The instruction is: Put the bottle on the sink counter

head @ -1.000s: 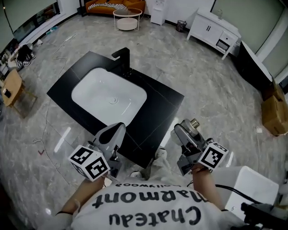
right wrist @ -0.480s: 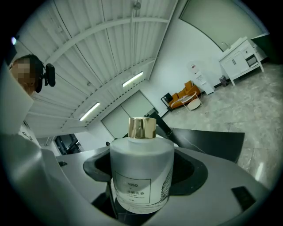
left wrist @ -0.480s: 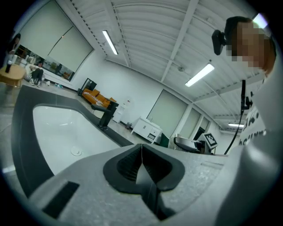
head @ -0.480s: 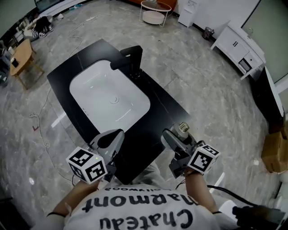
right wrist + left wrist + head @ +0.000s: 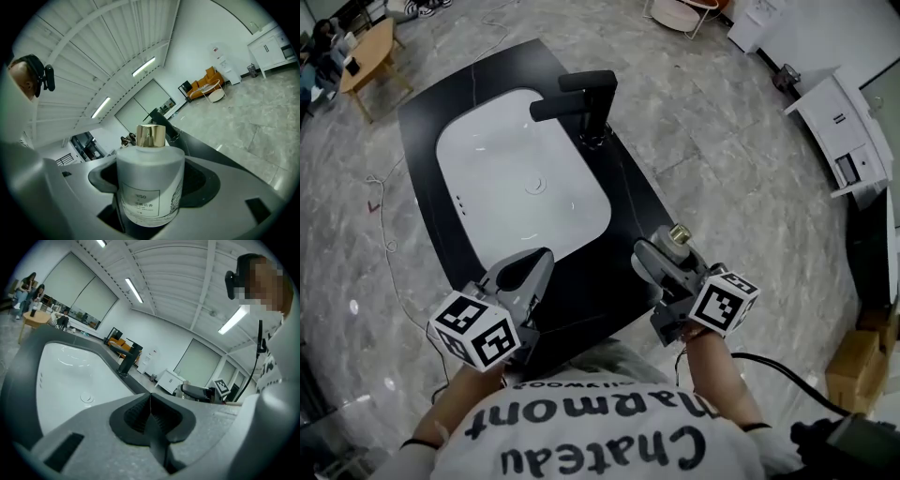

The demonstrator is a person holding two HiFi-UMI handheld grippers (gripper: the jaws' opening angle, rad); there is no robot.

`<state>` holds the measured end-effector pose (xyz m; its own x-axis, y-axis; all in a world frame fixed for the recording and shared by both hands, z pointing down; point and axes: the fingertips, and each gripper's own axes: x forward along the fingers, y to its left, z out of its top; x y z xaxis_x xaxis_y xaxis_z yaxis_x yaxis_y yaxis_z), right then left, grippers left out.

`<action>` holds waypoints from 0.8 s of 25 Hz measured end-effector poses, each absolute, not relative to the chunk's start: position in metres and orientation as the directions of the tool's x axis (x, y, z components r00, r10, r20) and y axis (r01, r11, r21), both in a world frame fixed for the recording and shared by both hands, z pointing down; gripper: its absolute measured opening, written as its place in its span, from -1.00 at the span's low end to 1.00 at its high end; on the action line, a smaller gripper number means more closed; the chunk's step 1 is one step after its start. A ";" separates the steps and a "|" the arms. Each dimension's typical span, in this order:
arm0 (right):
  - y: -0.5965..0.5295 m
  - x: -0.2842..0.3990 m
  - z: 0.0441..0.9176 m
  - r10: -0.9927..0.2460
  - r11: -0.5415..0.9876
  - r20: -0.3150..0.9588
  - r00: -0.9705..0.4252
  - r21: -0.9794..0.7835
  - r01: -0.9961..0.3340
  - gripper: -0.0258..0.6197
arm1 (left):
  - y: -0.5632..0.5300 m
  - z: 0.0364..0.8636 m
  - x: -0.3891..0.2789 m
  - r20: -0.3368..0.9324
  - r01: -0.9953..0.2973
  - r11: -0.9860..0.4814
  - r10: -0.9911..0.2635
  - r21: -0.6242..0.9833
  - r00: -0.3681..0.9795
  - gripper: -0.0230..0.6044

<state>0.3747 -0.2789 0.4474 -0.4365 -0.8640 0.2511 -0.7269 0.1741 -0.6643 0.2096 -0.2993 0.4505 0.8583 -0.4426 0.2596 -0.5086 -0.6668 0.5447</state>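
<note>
Nearer the glossy black counter (image 5: 605, 277) now, right tool (image 5: 666, 249) grips frosted gold-capped bottle (image 5: 150, 183).

Grey marble floor (image 5: 741, 159), a white cabinet (image 5: 848, 131), a wooden table (image 5: 370, 54).

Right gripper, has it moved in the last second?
Yes. The right gripper, holding the bottle, has come closer to the sink counter, now at its right edge.

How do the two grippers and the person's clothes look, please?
Both the left gripper and right gripper are light grey plastic with dark ribbed pads. Each carries a white cube with black square markers. A black cable runs near the right one. The person wears a pale shirt with black lettering.
</note>
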 end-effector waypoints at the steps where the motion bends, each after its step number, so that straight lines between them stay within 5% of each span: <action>1: -0.284 0.380 0.450 -0.858 0.179 0.257 -0.444 -0.660 -0.729 0.14 | -0.302 0.450 0.212 0.256 -0.518 -0.657 -0.458 0.548 0.851 -0.87; 11: -0.332 0.411 0.472 -0.837 0.148 0.313 -0.448 -0.659 -0.737 0.14 | -0.318 0.457 0.205 0.373 -0.702 -0.487 -0.610 0.519 0.699 -0.87; 20: -0.361 0.396 0.499 -0.799 0.230 0.405 -0.444 -0.476 -0.849 0.14 | -0.325 0.453 0.168 0.388 -0.775 -0.387 -0.700 0.500 0.600 -0.88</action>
